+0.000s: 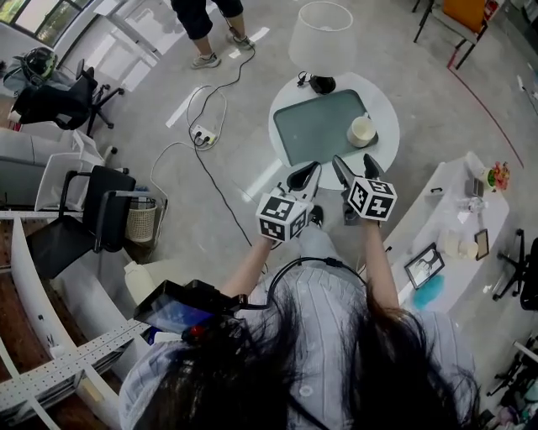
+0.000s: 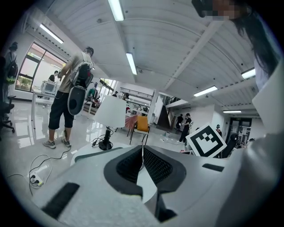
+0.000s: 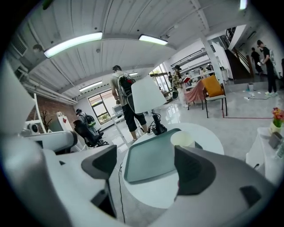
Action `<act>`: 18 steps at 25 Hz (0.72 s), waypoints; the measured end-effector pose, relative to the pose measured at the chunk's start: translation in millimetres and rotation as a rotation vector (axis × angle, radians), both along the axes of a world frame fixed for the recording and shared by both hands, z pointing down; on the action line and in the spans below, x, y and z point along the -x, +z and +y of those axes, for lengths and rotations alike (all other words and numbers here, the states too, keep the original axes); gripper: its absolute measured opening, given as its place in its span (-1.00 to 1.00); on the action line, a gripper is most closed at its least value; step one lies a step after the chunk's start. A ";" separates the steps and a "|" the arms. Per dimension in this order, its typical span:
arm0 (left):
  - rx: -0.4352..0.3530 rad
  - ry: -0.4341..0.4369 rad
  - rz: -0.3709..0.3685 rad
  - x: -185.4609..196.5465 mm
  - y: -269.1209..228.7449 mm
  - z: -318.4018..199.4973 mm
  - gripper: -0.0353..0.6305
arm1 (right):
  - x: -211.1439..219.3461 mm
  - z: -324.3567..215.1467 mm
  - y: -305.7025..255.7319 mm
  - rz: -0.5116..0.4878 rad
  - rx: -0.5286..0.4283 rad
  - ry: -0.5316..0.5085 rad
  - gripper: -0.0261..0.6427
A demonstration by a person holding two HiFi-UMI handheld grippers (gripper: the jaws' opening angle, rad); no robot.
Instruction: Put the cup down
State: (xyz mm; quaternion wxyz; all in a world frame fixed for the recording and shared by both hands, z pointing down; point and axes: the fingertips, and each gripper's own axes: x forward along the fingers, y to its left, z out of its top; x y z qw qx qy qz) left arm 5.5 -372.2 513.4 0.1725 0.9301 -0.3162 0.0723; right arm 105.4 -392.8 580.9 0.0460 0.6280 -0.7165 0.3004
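Observation:
A cream cup (image 1: 362,131) stands upright at the right edge of the grey-green tray (image 1: 315,126) on a round white table (image 1: 387,105). Nothing holds it. In the right gripper view the cup (image 3: 182,138) shows just beyond the right jaw, at the far right corner of the tray (image 3: 148,159). My right gripper (image 1: 355,170) hovers short of the table's near edge, open and empty (image 3: 146,166). My left gripper (image 1: 304,177) hangs beside it on the left, shut on nothing (image 2: 142,156), and its view looks out level over the table.
A white-shaded lamp (image 1: 321,38) stands at the table's far edge. A cable and power strip (image 1: 202,134) lie on the floor to the left, near a standing person (image 1: 206,25). A white side table (image 1: 458,227) with small items is on the right. Black chairs (image 1: 84,210) stand at the left.

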 end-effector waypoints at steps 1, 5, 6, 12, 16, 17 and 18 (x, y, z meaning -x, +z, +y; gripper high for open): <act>-0.005 -0.006 0.002 3.9 -2.4 7.9 -0.83 | 6.1 8.0 -3.3 -0.005 -0.004 -0.012 0.34; -0.019 -0.043 0.011 22.5 -9.9 37.1 -0.83 | 28.7 38.1 -13.8 -0.003 -0.016 -0.060 0.23; -0.020 -0.052 0.013 27.2 -10.6 44.9 -0.83 | 31.8 45.9 -16.5 0.000 -0.022 -0.059 0.09; 0.004 -0.088 0.017 52.5 -6.3 90.6 -0.83 | 48.3 93.0 -30.6 -0.020 -0.034 -0.052 -0.32; 0.011 -0.087 0.018 60.0 -7.3 114.9 -0.83 | 58.7 122.2 -42.4 -0.018 -0.034 -0.063 -0.49; 0.009 -0.086 0.020 59.5 -9.0 119.1 -0.83 | 59.8 127.7 -46.3 -0.019 -0.038 -0.067 -0.51; 0.005 -0.085 0.021 58.4 -10.7 122.9 -0.83 | 60.1 132.7 -49.4 -0.018 -0.041 -0.069 -0.51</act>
